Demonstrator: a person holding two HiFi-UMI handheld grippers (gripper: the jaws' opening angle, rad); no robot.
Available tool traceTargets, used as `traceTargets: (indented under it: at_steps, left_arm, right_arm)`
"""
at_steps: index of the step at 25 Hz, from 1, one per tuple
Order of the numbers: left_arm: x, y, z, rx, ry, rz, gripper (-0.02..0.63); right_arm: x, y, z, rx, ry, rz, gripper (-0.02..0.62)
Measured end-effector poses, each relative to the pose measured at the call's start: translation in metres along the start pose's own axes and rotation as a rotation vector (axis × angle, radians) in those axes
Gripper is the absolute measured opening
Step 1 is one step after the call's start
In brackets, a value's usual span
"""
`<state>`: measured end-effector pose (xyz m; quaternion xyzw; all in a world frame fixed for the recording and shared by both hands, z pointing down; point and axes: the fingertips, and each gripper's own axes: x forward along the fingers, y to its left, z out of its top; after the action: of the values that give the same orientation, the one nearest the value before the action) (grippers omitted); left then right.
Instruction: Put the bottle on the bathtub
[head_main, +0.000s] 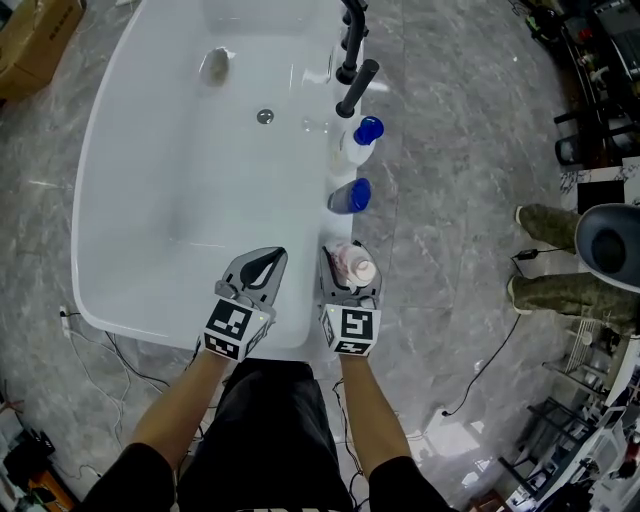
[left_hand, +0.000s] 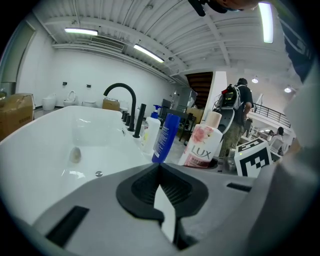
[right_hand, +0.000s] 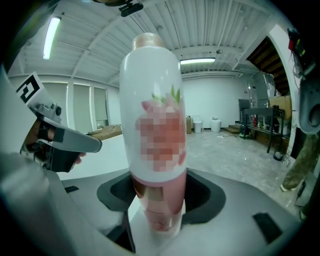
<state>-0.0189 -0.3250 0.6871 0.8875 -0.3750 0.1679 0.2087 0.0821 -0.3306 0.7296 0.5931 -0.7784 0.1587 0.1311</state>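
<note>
Gripping the bottle (right_hand: 152, 75) low on its body, the right claw (head_main: 350, 268) is pressing both jaws against the smooth plastic wall and holding it upright at the near end of the bathtub (head_main: 100, 150) rim. The left claw (head_main: 262, 268) is hanging closed and empty over the basin. The bottle is probably behaving as light, fairly stiff and slippery, and the low hold is leaving it top-heavy. Whether its base is touching the rim cannot be told.
</note>
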Motion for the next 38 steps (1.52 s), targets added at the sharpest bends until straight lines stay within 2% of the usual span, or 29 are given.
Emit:
traceTargets:
  at_steps: [9, 17, 32, 38]
  left_arm:
    - [-0.023, -0.012, 0.013, -0.018, -0.005, 0.026, 0.008]
    - [-0.06, -0.035, 0.033, -0.033, -0.02, 0.05, 0.008]
    - [-0.155, -0.111, 0.092, -0.023, -0.068, 0.014, 0.008]
    - [-0.195, -0.137, 0.111, 0.003, -0.1, 0.012, 0.008]
  right_arm:
    - [-0.019, 0.001, 0.0, 0.031, 0.071, 0.026, 0.261]
    - [-0.07, 0.005, 0.019, 0.05, 0.093, 0.034, 0.262]
    - [-0.219, 0.019, 0.108, 0.055, 0.011, 0.104, 0.261]
    - [-0.262, 0.027, 0.135, 0.095, -0.043, 0.128, 0.259]
